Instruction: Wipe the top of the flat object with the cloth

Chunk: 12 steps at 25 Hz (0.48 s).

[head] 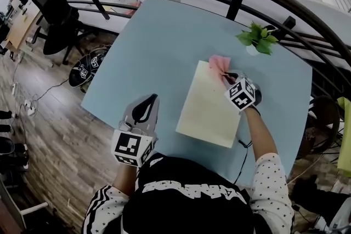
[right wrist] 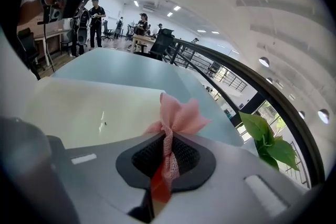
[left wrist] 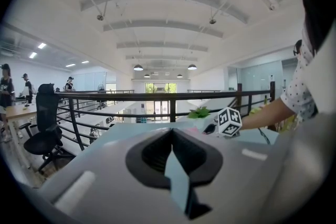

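Observation:
A pale cream flat board (head: 210,101) lies on the light blue table (head: 153,46), right of centre. My right gripper (head: 229,76) is shut on a pink cloth (head: 219,64), which rests on the board's far right corner. In the right gripper view the pink cloth (right wrist: 177,119) bunches out ahead of the jaws, with the board (right wrist: 84,107) spreading to the left. My left gripper (head: 143,110) hovers at the table's near edge, left of the board, its jaws together and nothing held. The left gripper view shows the right gripper's marker cube (left wrist: 229,121) off to the right.
A small potted green plant (head: 257,39) stands just beyond the cloth near the table's far right edge. A curved black railing (head: 236,3) runs behind the table. An office chair (head: 55,13) sits at the far left, on wooden floor.

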Each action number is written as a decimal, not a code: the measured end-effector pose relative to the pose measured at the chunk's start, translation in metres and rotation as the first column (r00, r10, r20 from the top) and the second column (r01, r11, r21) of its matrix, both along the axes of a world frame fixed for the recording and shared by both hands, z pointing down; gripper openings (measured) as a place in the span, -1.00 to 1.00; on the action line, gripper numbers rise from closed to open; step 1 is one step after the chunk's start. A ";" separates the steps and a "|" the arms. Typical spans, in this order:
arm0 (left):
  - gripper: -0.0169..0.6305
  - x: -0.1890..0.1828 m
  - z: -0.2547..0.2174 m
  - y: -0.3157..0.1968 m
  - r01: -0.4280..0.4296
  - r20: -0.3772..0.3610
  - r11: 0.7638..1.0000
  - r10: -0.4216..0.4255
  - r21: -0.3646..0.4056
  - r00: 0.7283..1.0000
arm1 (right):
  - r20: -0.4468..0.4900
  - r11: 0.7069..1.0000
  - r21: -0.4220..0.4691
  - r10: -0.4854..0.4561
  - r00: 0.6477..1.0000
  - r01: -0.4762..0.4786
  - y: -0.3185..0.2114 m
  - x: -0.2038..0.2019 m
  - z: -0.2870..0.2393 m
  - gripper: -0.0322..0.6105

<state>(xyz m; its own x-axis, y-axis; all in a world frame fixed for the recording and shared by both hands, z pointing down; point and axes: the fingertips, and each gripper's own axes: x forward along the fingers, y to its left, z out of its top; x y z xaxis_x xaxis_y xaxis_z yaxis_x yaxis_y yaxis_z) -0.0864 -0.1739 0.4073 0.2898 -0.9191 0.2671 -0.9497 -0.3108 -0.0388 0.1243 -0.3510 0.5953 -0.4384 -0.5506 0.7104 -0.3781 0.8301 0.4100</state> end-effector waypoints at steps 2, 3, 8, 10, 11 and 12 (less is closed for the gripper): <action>-0.95 0.000 0.000 -0.001 -0.004 -0.002 1.000 0.004 0.000 1.000 | -0.005 1.000 0.003 -0.009 1.000 0.009 0.002 -0.002 -0.001 -0.83; -0.95 0.002 0.000 -0.001 -0.008 -0.002 1.000 0.008 0.000 1.000 | -0.005 1.000 0.002 -0.015 1.000 0.015 0.005 -0.003 -0.001 -0.83; -0.95 0.012 0.001 0.000 -0.029 -0.002 1.000 0.029 -0.001 1.000 | 0.003 0.998 -0.005 -0.058 0.998 0.058 0.024 -0.007 -0.001 -0.83; -0.95 0.016 0.001 0.000 -0.036 -0.004 0.999 0.036 0.000 0.999 | 0.002 0.997 -0.004 -0.075 0.997 0.075 0.032 -0.007 -0.001 -0.83; -0.95 0.017 0.001 0.000 -0.039 -0.004 0.999 0.039 0.002 0.999 | -0.001 0.996 -0.001 -0.084 0.996 0.084 0.035 -0.008 -0.001 -0.83; -0.95 0.019 0.001 0.000 -0.041 -0.004 0.999 0.041 0.003 0.999 | -0.003 0.996 0.002 -0.093 0.996 0.093 0.038 -0.008 -0.001 -0.83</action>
